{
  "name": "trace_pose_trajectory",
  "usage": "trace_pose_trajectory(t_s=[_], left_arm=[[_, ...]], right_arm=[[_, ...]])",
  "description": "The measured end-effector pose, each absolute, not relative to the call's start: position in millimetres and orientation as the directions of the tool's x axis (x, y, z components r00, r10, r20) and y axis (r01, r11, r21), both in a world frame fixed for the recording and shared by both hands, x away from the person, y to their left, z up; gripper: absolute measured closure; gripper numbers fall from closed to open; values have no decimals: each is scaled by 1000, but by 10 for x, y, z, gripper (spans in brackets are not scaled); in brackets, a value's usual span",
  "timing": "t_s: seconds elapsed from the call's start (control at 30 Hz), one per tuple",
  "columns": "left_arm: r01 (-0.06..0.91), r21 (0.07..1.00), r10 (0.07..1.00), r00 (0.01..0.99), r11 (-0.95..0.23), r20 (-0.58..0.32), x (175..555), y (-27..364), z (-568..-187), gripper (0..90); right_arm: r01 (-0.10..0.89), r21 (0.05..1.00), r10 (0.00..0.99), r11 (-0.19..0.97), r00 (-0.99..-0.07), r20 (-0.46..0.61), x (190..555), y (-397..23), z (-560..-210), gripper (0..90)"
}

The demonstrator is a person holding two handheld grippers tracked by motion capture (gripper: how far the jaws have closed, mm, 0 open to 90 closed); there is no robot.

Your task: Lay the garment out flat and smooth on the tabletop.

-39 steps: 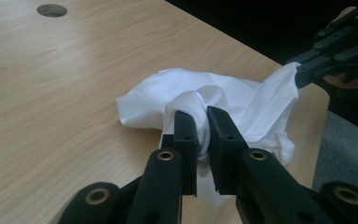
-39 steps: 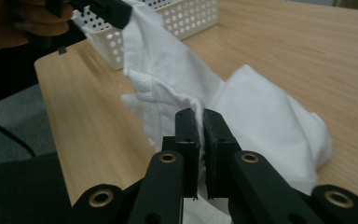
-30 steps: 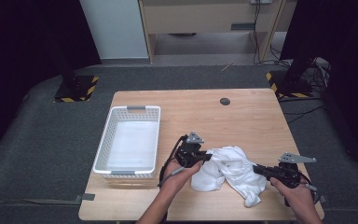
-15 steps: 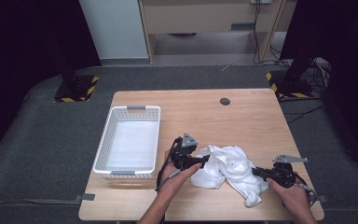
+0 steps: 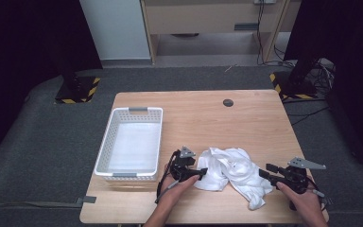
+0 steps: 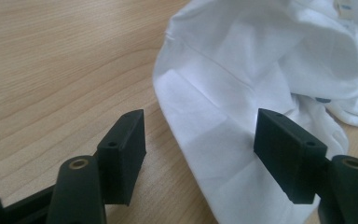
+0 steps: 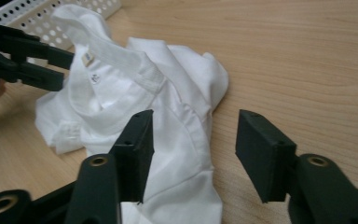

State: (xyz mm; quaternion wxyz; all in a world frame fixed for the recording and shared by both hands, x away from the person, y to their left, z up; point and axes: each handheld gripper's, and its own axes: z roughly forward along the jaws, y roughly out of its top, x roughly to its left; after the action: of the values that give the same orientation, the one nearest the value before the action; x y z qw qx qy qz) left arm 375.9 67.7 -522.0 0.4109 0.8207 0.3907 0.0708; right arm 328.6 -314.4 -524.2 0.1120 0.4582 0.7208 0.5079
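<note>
Both the left gripper (image 6: 198, 149) and the right gripper (image 7: 193, 154), jaws just opened wide and gripping nothing, flank the crumpled white cotton shirt (image 5: 231, 172) lying loose between them, unfolded, with the white perforated plastic basket (image 5: 105, 156) beyond still empty.

Both forearms are reaching in low. The left gripper (image 5: 202, 172) is gaping, jaws parted. The right gripper (image 5: 263, 170) is gaping, having just been opening.
</note>
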Motion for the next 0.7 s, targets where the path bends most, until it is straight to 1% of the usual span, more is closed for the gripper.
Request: trace_pose_trajectory(t_s=[0.03, 0.07, 0.13, 0.23, 0.3, 0.33, 0.37, 0.4, 0.43, 0.5, 0.53, 0.57, 0.63, 0.7], left_arm=[[586, 729, 700, 683, -354, -209, 3766, 679, -5235, 336], [590, 726, 700, 682, -352, -215, 3775, 679, -5255, 339], [590, 723, 696, 685, -359, -214, 3783, 680, -5298, 367], [574, 724, 691, 698, -383, -187, 3770, 671, -5328, 453], [572, 717, 678, 710, -399, -189, 3763, 658, -5321, 539], [572, 717, 678, 710, -399, -189, 3763, 658, -5321, 563], [568, 715, 669, 718, -407, -190, 3753, 647, -5323, 563], [564, 717, 664, 723, -410, -190, 3740, 635, -5327, 629], [560, 718, 664, 725, -413, -183, 3727, 625, -5331, 668], [561, 712, 654, 733, -423, -188, 3711, 612, -5331, 753], [560, 711, 654, 733, -424, -187, 3703, 610, -5333, 789], [563, 714, 654, 731, -416, -195, 3690, 623, -5330, 857], [566, 720, 657, 726, -402, -204, 3685, 656, -5301, 899], [563, 730, 655, 725, -387, -212, 3673, 687, -5253, 900]], right_arm=[[539, 840, 767, 69, -567, 301, 3275, -3152, -5236, 403], [532, 843, 761, 81, -579, 292, 3265, -3152, -5234, 379], [522, 846, 763, 109, -589, 266, 3245, -3154, -5241, 357], [537, 834, 761, 127, -592, 265, 3238, -3136, -5279, 370], [546, 824, 758, 152, -599, 257, 3241, -3099, -5311, 399], [548, 820, 757, 165, -604, 252, 3241, -3080, -5322, 418], [548, 820, 757, 165, -604, 252, 3241, -3080, -5322, 418], [555, 812, 756, 179, -606, 247, 3247, -3056, -5338, 447], [560, 806, 757, 191, -607, 242, 3248, -3038, -5348, 513], [564, 799, 757, 210, -610, 232, 3245, -3007, -5354, 611], [564, 797, 759, 215, -610, 227, 3240, -2996, -5350, 675], [564, 797, 756, 215, -613, 230, 3230, -2987, -5332, 783], [560, 802, 755, 209, -614, 231, 3223, -2991, -5304, 837], [561, 804, 758, 198, -607, 237, 3218, -3000, -5280, 852]])
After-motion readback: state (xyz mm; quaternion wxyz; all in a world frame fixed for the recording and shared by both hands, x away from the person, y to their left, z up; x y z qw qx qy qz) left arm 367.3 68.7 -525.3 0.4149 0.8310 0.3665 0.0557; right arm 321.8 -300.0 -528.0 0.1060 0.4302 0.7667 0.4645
